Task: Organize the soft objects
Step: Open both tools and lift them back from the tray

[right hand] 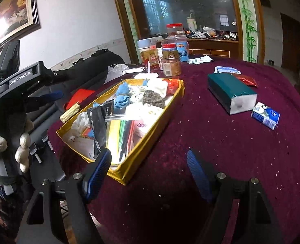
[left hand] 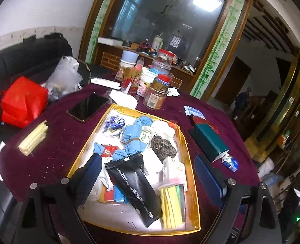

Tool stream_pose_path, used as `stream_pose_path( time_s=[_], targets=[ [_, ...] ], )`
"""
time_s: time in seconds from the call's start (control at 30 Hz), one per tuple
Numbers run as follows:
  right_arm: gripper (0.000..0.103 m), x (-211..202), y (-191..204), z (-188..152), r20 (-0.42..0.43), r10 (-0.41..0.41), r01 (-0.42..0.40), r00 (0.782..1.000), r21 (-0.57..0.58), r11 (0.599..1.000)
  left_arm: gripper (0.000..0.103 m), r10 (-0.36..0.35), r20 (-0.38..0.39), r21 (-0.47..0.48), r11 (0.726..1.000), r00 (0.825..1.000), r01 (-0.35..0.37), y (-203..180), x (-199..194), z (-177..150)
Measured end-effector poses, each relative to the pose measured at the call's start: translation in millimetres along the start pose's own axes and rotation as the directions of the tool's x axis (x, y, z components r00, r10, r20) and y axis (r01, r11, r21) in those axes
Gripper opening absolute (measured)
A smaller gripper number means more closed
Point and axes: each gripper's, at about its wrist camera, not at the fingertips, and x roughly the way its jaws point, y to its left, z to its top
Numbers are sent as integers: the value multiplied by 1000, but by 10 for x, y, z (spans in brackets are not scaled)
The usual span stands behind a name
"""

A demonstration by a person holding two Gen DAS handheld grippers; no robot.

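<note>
Left wrist view: my left gripper is spread wide and empty over the gold tray. Between and just ahead of its fingers lie a black pouch, blue cloths, white socks and a mesh scrubber. The cloths look light and floppy, so I'd pinch a bunched fold.

Right wrist view: my right gripper stands open, nothing held, over bare maroon cloth. The tray sits ahead-left; the green tissue pack ahead-right looks squashy, so I'd grab it across its narrow sides.
</note>
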Motion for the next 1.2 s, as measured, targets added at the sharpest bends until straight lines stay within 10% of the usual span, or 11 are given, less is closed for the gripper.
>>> stream_pose_path(
  time_s=[0.47,1.2],
  targets=[
    [76,12,-14,-166,-2,15,-15,1000,24,1000,103,313,192,117,934,930,-339,-345,-145,-344],
    [78,83,137,-251,-25,-1,1,1000,-16,1000,103,346,166,202,905,923,-375,-477,-90,-531]
  ],
)
